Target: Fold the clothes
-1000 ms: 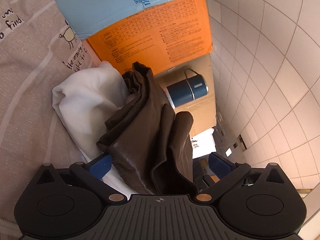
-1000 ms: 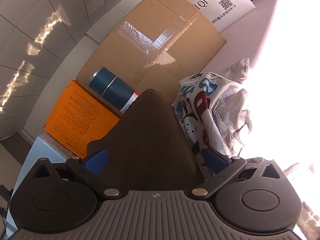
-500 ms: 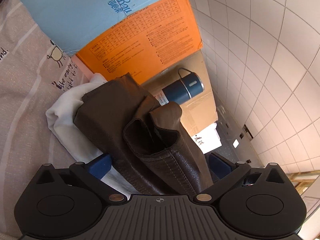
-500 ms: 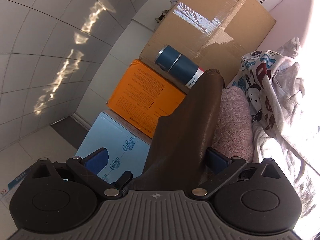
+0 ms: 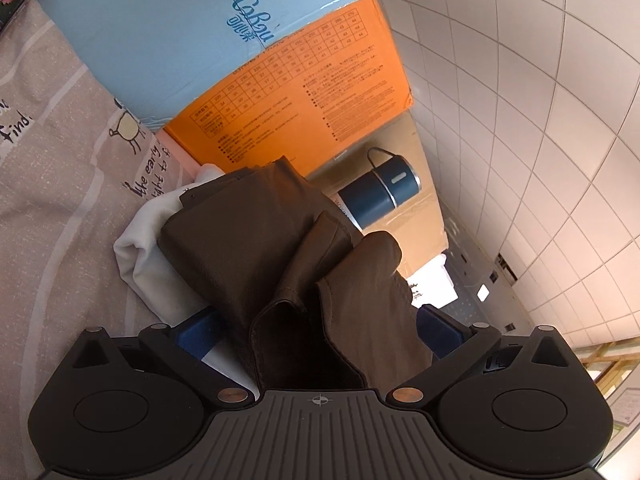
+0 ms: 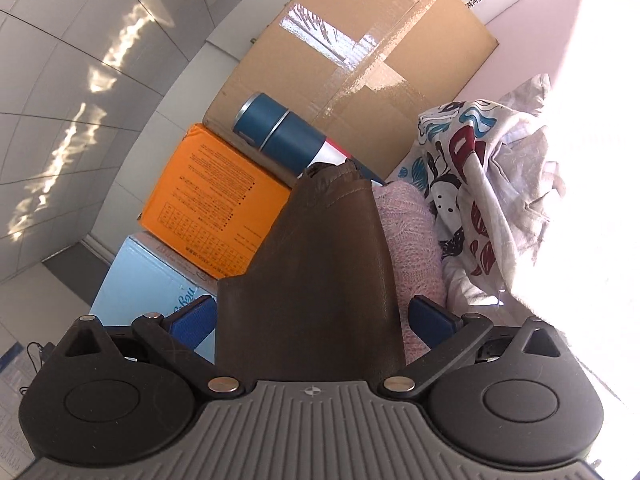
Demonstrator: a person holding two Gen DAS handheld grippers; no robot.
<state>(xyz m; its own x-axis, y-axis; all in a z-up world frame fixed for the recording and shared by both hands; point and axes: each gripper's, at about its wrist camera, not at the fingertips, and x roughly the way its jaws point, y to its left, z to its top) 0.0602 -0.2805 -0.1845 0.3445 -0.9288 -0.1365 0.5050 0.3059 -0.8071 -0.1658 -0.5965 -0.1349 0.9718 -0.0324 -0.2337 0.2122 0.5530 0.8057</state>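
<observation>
Left wrist view: the brown leather garment [image 5: 280, 264] fills the gap of the left gripper [image 5: 318, 322], hiding most of both blue pads; whether they press it I cannot tell. Its far end lies on a white garment [image 5: 144, 248] on the printed sheet [image 5: 52, 184]. Since 0.5 s ago the folds have spread flatter.

Right wrist view: the right gripper [image 6: 310, 314] stands wide, brown leather between its 2 pads, contact hidden. A pink knit [image 6: 412, 240] lies beside it, a printed shirt [image 6: 472, 184] further right. The view has swung back toward the cardboard box [image 6: 360, 64].
</observation>
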